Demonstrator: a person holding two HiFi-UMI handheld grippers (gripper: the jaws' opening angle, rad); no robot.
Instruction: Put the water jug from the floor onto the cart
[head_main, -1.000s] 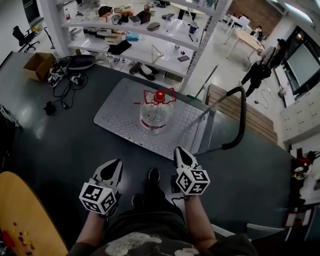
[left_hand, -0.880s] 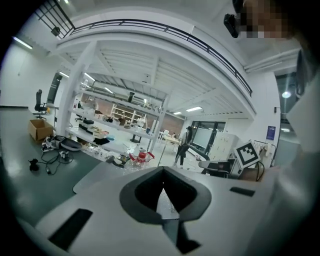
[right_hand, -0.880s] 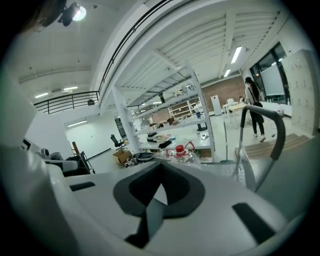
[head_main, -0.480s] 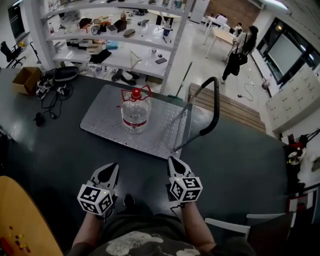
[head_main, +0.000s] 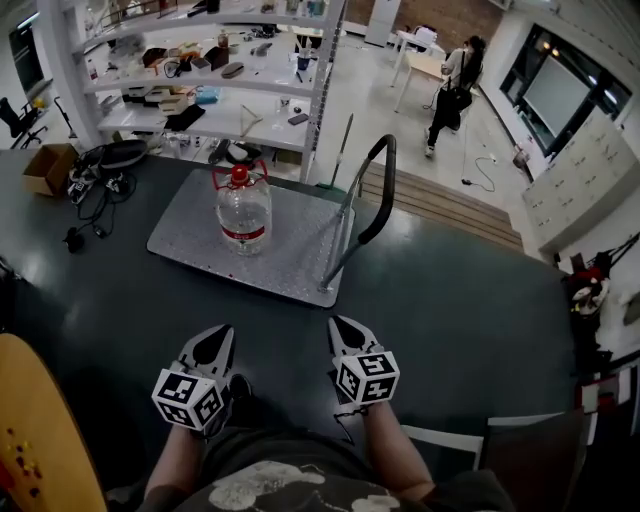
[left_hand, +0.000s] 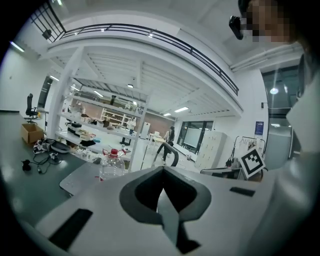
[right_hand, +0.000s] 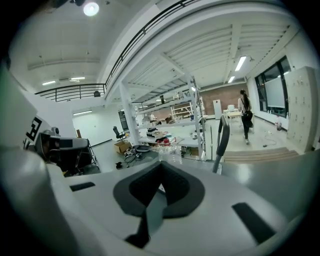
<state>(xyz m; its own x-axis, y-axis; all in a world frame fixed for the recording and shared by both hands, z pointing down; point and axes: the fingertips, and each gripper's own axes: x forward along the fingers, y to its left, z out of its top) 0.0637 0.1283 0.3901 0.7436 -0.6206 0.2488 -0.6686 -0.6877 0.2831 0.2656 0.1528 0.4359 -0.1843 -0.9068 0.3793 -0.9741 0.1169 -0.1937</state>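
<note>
The water jug (head_main: 243, 210), clear with a red cap and red handle, stands upright on the grey metal deck of the cart (head_main: 290, 255). The cart's black push handle (head_main: 375, 190) rises at its right end. Both grippers hang close to my body, well short of the cart, and neither touches anything. My left gripper (head_main: 215, 342) is shut and empty, and so is my right gripper (head_main: 345, 330). In the left gripper view the jug (left_hand: 112, 165) shows beyond the closed jaws (left_hand: 162, 172). The right gripper view shows the jug (right_hand: 170, 151) and the handle (right_hand: 221, 142) past its closed jaws (right_hand: 161, 169).
Cluttered white shelves (head_main: 200, 70) stand behind the cart. A cardboard box (head_main: 50, 165) and cables (head_main: 90, 190) lie at the far left. A yellow round table (head_main: 40, 440) is at the lower left. A wooden ramp (head_main: 450, 205) is at right, and a person (head_main: 455, 80) walks far off.
Both grippers have drawn back from the cart, which now lies farther off and more to the left. The jug has stayed upright on the deck.
</note>
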